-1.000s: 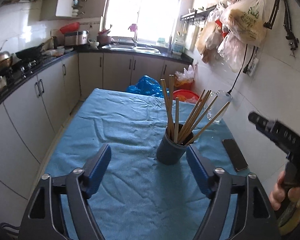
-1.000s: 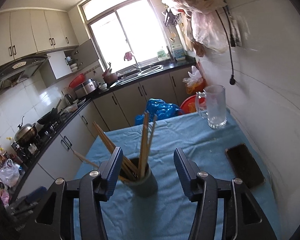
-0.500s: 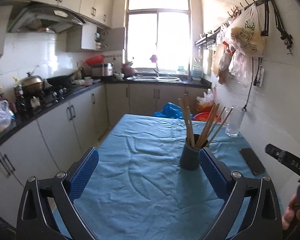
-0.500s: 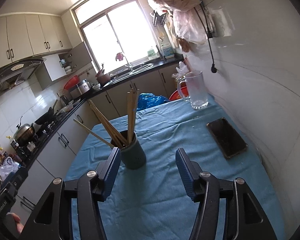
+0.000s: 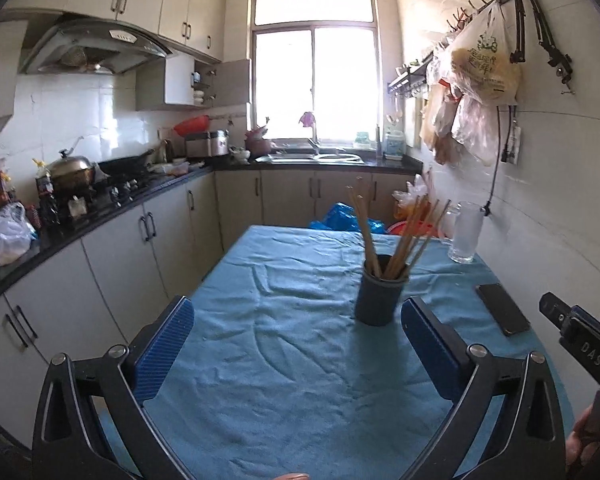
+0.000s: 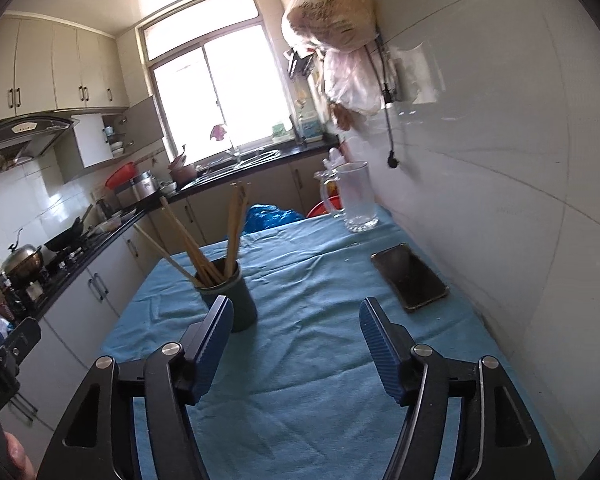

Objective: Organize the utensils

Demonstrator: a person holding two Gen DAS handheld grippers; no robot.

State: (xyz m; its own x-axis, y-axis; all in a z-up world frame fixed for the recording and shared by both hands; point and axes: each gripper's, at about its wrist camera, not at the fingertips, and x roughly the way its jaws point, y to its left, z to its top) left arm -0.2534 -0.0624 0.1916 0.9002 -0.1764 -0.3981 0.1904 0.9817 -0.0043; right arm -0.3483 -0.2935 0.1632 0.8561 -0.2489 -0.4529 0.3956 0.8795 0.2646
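A dark grey-blue cylindrical holder (image 5: 378, 297) stands upright on the blue cloth-covered table (image 5: 284, 360), with a bundle of long wooden chopsticks (image 5: 396, 236) fanning out of its mouth, some leaning toward 11 o'clock and others toward 1 o'clock in the left wrist view. The left gripper (image 5: 296, 340), with its blue ribbed pads (image 5: 162, 350), is spread wide and holds nothing; the holder sits at about 1 o'clock from its midpoint, just beyond the right pad and apart from it. The right gripper (image 6: 296, 346) is likewise spread wide and empty, and in its view the holder (image 6: 230, 300) lies at roughly 10 o'clock, partly behind the tip of the left pad (image 6: 212, 350); whether they touch cannot be told. A flat black smartphone (image 6: 410, 276) lies on the cloth at 2 o'clock from the right gripper, near the white tiled wall (image 6: 500, 200). A clear glass mug with a handle (image 6: 354, 196) stands at the far edge of the table, at 12 to 1 o'clock, well apart from the holder.
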